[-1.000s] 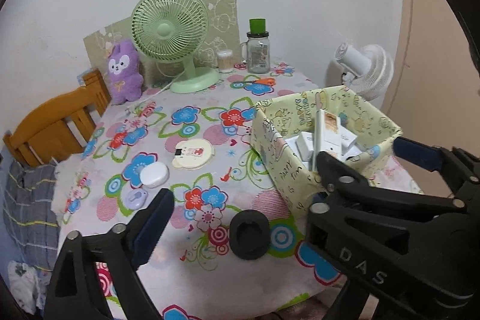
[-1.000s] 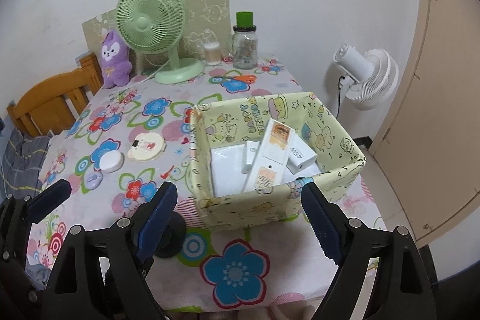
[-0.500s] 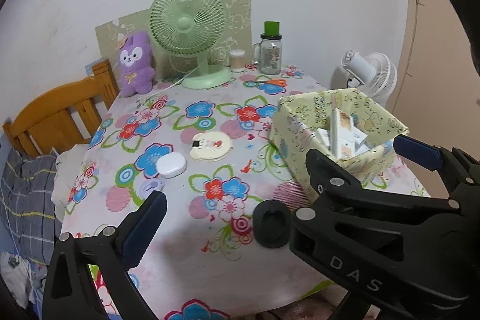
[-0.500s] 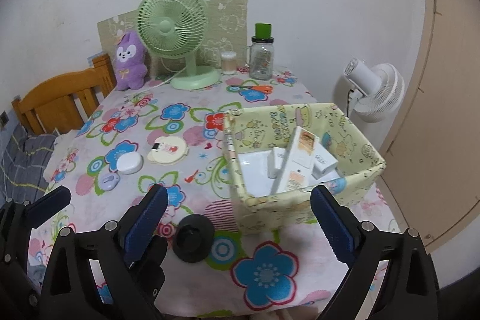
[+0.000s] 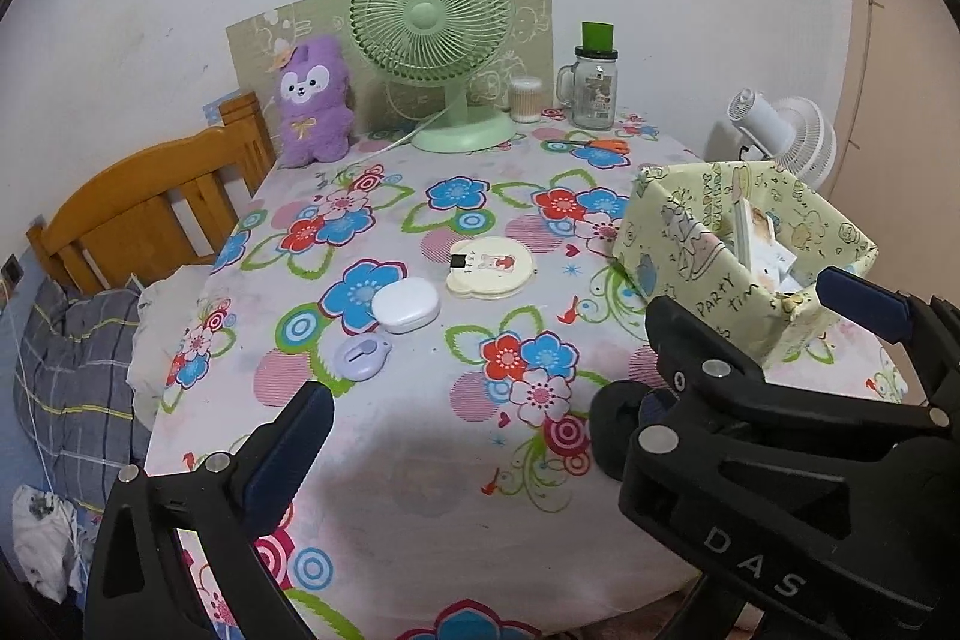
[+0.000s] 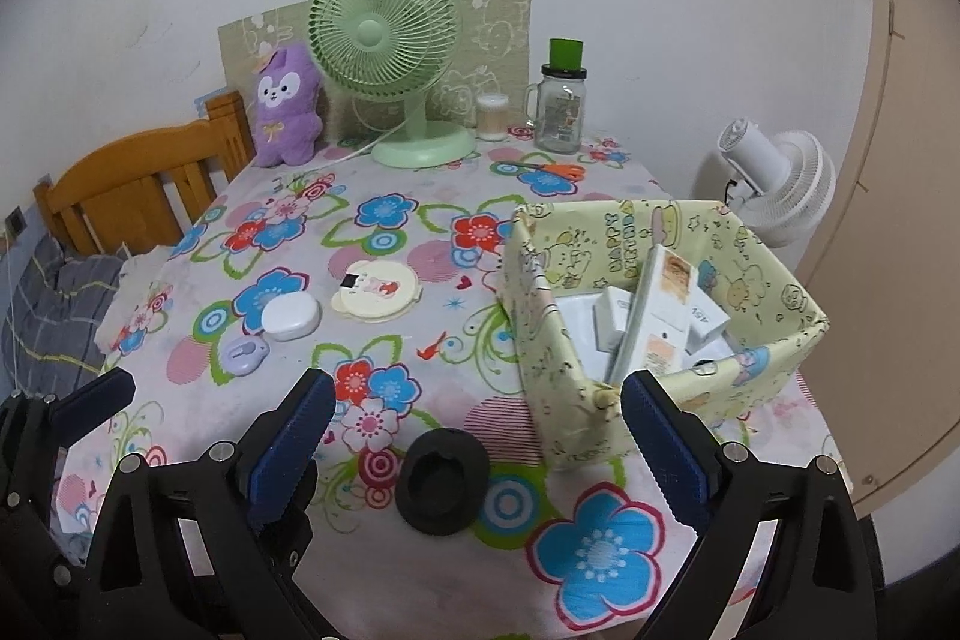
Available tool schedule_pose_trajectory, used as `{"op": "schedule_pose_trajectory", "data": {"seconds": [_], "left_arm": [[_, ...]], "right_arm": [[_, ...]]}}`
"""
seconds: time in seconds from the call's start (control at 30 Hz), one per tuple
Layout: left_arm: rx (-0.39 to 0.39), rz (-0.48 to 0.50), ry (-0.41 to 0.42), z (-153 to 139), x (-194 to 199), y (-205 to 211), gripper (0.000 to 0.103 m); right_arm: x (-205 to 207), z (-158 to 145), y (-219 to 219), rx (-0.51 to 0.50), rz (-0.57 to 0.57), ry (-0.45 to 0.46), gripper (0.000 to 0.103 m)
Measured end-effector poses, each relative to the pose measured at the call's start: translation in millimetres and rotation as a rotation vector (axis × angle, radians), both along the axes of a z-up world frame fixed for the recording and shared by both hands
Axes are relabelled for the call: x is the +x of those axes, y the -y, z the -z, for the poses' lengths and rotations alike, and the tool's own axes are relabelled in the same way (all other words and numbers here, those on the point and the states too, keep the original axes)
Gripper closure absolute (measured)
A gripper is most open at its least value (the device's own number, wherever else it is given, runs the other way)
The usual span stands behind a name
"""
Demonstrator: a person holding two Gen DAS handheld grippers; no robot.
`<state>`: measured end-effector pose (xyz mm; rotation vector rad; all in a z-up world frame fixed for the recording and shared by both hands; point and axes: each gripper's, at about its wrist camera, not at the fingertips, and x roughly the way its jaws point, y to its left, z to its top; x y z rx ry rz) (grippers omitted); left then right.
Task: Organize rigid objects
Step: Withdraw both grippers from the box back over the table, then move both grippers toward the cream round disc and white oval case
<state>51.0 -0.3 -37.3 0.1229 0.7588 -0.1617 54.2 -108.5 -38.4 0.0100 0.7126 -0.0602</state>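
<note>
A yellow patterned box (image 6: pixel 780 364) (image 5: pixel 720 280) holding several white packages stands at the table's right. On the floral cloth lie a black round object (image 6: pixel 443 490) (image 5: pixel 612 430), a cream round case (image 6: pixel 375 293) (image 5: pixel 491 268), a white oval case (image 6: pixel 290 316) (image 5: pixel 406 305) and a small lilac item (image 6: pixel 243 357) (image 5: pixel 363 355). My right gripper (image 6: pixel 474 436) is open and empty, just above the black object. My left gripper (image 5: pixel 576 370) is open and empty over the table's near edge; the right gripper's arm partly hides the black object in the left wrist view.
A green desk fan (image 6: pixel 390 52), a purple plush (image 6: pixel 285 106), a glass jar with green lid (image 6: pixel 561 106), a swab pot (image 6: pixel 492 115) and orange scissors (image 6: pixel 555 171) stand at the back. A wooden chair (image 6: pixel 138 184) is left, a white floor fan (image 6: pixel 774 178) right.
Both grippers have drawn back and swung left, so more of the table shows. The box has shifted right in both views. Nothing on the table has moved.
</note>
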Motion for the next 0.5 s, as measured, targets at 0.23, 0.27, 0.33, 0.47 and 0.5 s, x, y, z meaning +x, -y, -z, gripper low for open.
{"op": "schedule_pose_trajectory", "data": {"seconds": [0.23,0.27,0.33,0.47,0.5], "left_arm": [[0.0,0.022,0.002,5,12,-4,0.0],[-0.002,0.024,0.002,6,14,-5,0.0],[-0.014,0.037,-0.003,9,17,-8,0.0],[-0.022,0.037,-0.023,14,27,-13,0.0],[-0.024,0.037,-0.03,16,30,-14,0.0]], "right_arm": [[8,3,-11,-0.01,-0.017,0.025,0.005],[10,4,-12,-0.008,-0.019,0.027,0.005],[14,6,-14,-0.002,-0.021,0.026,0.005],[25,11,-19,0.001,-0.024,0.017,0.005],[29,13,-21,0.001,-0.031,0.014,0.005]]}}
